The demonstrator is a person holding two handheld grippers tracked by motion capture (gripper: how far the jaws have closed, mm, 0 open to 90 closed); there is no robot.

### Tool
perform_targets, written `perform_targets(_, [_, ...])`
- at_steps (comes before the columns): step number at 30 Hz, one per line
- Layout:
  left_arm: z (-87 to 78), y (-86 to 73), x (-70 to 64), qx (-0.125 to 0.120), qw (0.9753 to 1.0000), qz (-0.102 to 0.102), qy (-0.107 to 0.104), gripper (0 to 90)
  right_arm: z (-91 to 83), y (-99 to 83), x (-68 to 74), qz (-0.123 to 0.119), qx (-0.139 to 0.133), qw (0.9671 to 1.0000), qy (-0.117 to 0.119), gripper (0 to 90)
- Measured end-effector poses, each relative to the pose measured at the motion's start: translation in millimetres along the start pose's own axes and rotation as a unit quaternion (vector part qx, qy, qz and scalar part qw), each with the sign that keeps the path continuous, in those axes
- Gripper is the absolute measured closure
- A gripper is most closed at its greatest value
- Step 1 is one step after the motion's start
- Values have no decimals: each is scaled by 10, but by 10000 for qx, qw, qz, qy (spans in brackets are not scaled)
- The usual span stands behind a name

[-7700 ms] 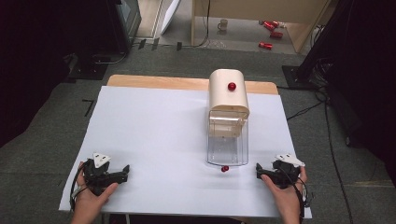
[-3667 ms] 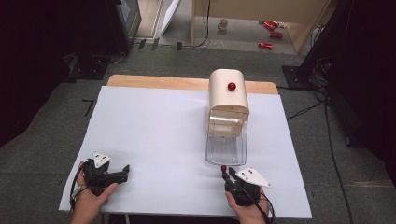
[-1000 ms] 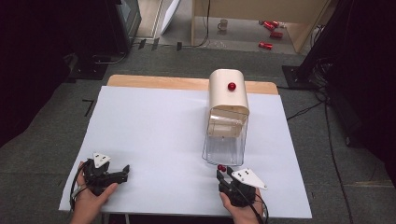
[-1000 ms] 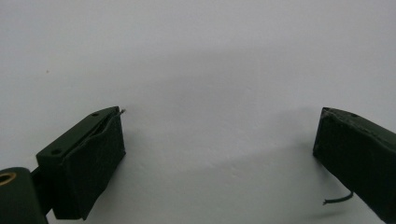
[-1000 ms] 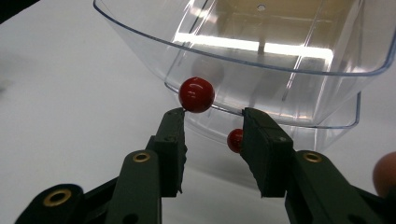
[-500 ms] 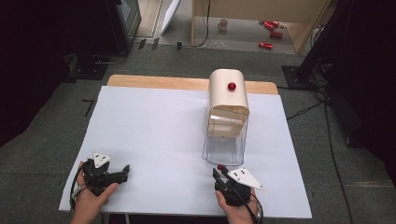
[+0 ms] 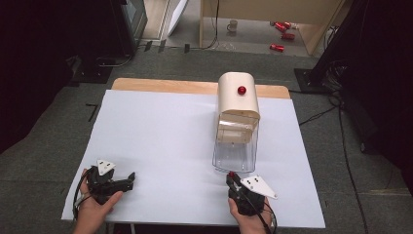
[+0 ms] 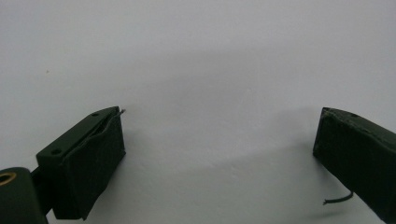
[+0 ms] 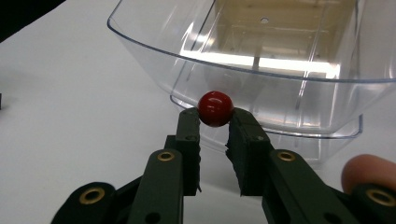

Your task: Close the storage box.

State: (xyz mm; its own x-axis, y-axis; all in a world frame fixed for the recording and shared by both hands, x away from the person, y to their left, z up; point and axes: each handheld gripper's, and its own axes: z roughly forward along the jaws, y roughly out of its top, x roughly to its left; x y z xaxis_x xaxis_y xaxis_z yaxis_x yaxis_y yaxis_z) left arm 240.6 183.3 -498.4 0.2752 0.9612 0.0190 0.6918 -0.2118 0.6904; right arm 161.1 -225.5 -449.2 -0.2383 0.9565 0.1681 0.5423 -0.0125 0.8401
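A small red ball [image 9: 215, 108] is pinched between the tips of my right gripper [image 9: 214, 116], which is shut on it. In the high view that ball [image 7: 232, 174] and right gripper [image 7: 234, 178] sit just in front of the clear plastic bin [image 7: 234, 155] of a beige dispenser [image 7: 238, 105]. The bin's open rim [image 9: 243, 60] is right ahead of the ball, slightly higher. A second red ball [image 7: 241, 90] rests on top of the dispenser. My left gripper [image 7: 127, 179] lies open on the white table near the front left; its jaws stand wide apart with nothing between them [image 8: 217, 140].
The white sheet [image 7: 160, 136] covers a wooden table whose far edge [image 7: 165, 86] shows. A fingertip [image 9: 369, 170] appears at the right in the right gripper view. Red cans [image 7: 282, 34] and a mug [image 7: 234, 25] lie on the floor beyond.
My right gripper moved from the front right corner to the ball in front of the bin, shut on it, and has shifted slightly left with it. The left gripper has stayed still.
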Motion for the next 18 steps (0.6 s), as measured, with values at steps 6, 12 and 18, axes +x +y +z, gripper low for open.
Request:
perform_targets(6, [0, 0, 0, -1, 10000, -1, -1, 20, -38, 28, -43, 49, -56, 9999, -76, 754])
perform_targets(12, [0, 0, 0, -1, 10000, -2, 1, 20, -74, 78, -99, 62, -114, 9998, -146, 754])
perform_targets(18, [0, 0, 0, 0, 10000, -4, 0, 20, -105, 163, -142, 63, -186, 9996, -208, 753])
